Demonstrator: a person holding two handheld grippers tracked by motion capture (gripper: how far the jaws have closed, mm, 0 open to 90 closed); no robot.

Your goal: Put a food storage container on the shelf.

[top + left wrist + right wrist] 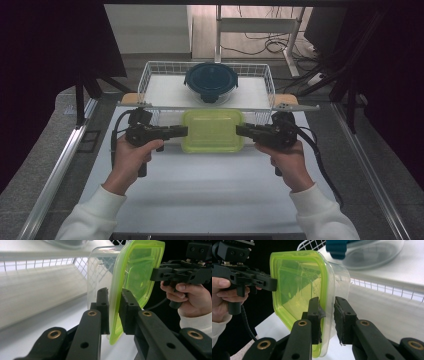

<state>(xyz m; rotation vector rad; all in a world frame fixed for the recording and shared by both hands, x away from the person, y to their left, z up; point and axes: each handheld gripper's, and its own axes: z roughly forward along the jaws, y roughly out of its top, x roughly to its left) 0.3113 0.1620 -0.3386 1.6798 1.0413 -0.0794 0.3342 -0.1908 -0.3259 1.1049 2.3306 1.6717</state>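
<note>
High view: clear rectangular plastic container with lime-green lid (212, 131) sits between white wire basket (150, 70) and worktop's near edge, left gripper (184, 131) and right gripper (239, 130) pinching its short sides. Risk, as I judge: grip only on thin lid rim, so container can tilt or slip if hands go uneven; it can also knock basket's front rail.

Left gripper view: jaws nearly closed, clamped on lid edge (115, 315).

Right gripper view: jaws narrow, one pad on lid rim (323, 312), other on clear wall. Round glass bowl with dark blue lid (367, 250) behind, in basket.

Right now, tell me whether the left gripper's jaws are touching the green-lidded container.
Touching. In the left gripper view, the left gripper has both jaws pressed against the rim of the green-lidded container, one on each side.
</note>
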